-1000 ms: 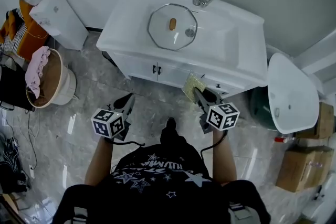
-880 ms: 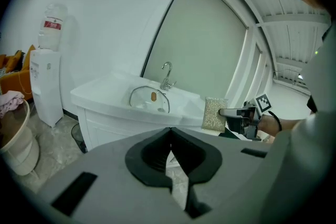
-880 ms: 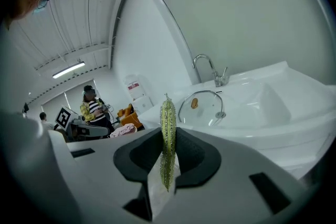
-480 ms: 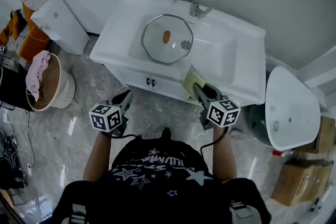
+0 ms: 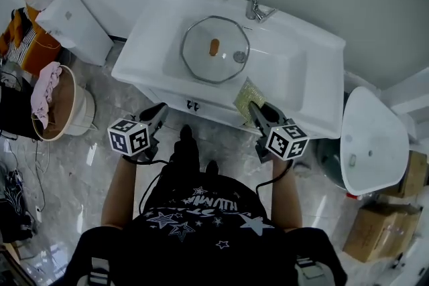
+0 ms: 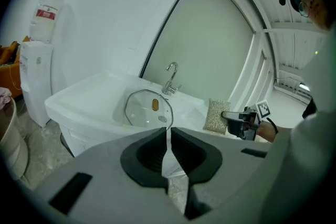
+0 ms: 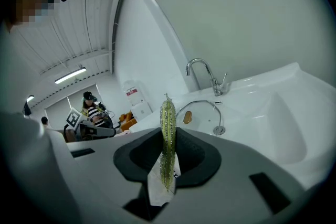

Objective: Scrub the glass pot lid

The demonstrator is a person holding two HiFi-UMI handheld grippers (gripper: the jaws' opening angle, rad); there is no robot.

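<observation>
Glass pot lid (image 5: 214,49) lies flat in sink (image 5: 315,77). Right gripper (image 5: 253,108) clamps scrub pad (image 5: 246,98) at sink's front edge. Left gripper (image 5: 160,113) clenched, empty.

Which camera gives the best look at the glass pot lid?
The head view: it looks straight down on the whole glass lid, showing its eight-sided rim and knob, as it lies in the sink. The left gripper view shows it whole but smaller and slanted. The right gripper view shows it flattened at a low angle, beside the sponge.
</observation>
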